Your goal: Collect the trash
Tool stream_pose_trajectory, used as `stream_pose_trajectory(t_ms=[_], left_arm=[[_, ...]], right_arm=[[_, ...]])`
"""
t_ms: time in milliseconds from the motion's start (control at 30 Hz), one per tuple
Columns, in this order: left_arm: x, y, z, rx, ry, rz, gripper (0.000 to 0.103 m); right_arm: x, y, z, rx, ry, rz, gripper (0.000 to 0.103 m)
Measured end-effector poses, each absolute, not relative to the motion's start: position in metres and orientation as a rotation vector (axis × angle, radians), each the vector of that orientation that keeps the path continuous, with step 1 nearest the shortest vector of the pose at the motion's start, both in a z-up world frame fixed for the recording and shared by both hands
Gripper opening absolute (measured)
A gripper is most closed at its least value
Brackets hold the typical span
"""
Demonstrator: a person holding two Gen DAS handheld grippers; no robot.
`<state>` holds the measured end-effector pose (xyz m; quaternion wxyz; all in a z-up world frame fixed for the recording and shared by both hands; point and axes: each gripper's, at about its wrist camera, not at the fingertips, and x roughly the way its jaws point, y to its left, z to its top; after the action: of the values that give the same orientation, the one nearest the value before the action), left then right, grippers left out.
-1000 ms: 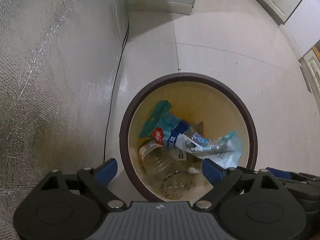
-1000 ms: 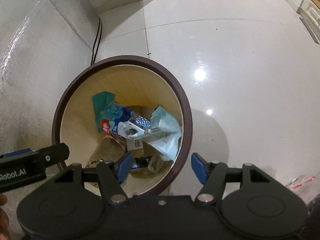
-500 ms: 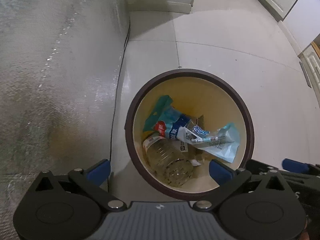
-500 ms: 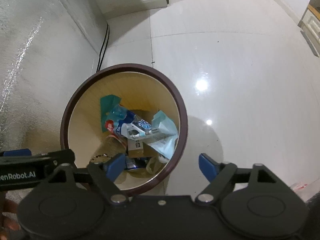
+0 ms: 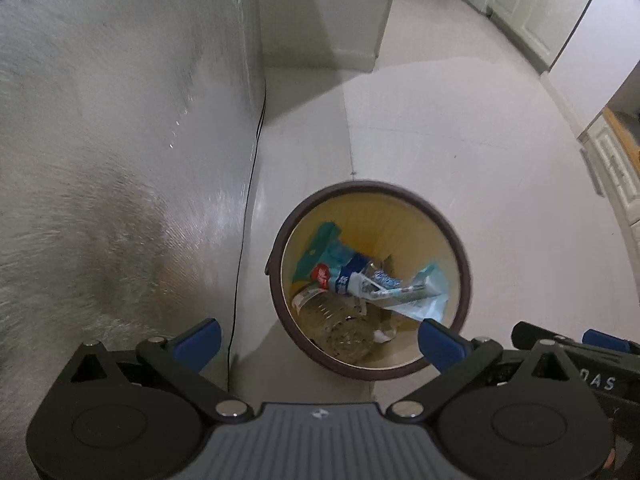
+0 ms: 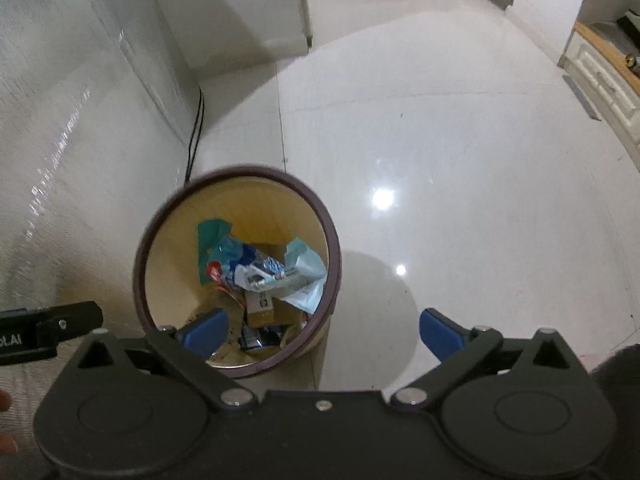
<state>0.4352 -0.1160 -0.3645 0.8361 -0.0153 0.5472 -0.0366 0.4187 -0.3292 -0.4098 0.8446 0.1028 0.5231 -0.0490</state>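
Left gripper (image 5: 318, 340): at 6 o'clock, jaws spread wide, nothing between the blue pads (image 5: 199, 338).
Trash bin (image 5: 460, 240): round, brown rim, cream interior, just right of centre on the floor.
Bin contents: clear plastic bottle (image 5: 340, 326) at 7 o'clock inside; blue-labelled wrapper (image 5: 348, 276) at centre; teal packet (image 5: 320, 242) at 10 o'clock; pale blue pouch (image 5: 424, 300) at 4 o'clock.
Black cable (image 5: 246, 208): along the foil-like wall (image 5: 120, 140), 9 o'clock of the bin.
Right gripper (image 5: 580, 356): partly visible at 4 o'clock.

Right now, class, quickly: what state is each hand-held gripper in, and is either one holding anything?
Left hand-held gripper: open, holding nothing, above the trash bin.
Right hand-held gripper: jaws have just been opening; open, holding nothing.
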Motion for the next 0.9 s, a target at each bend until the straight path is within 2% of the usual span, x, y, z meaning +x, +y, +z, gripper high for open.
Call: stream_pose_trajectory(t_ms=[400, 900], left_arm=[[0.365, -0.103, -0.294, -0.036, 1.073, -0.087, 0.103], [0.277, -0.1, -0.153, -0.04, 0.805, -0.167, 0.103]], right_arm=[[0.34, -0.335, -0.319, 0.213, 0.957, -0.101, 0.103], [0.251, -0.316, -0.188, 0.207, 0.708, -0.074, 0.103]])
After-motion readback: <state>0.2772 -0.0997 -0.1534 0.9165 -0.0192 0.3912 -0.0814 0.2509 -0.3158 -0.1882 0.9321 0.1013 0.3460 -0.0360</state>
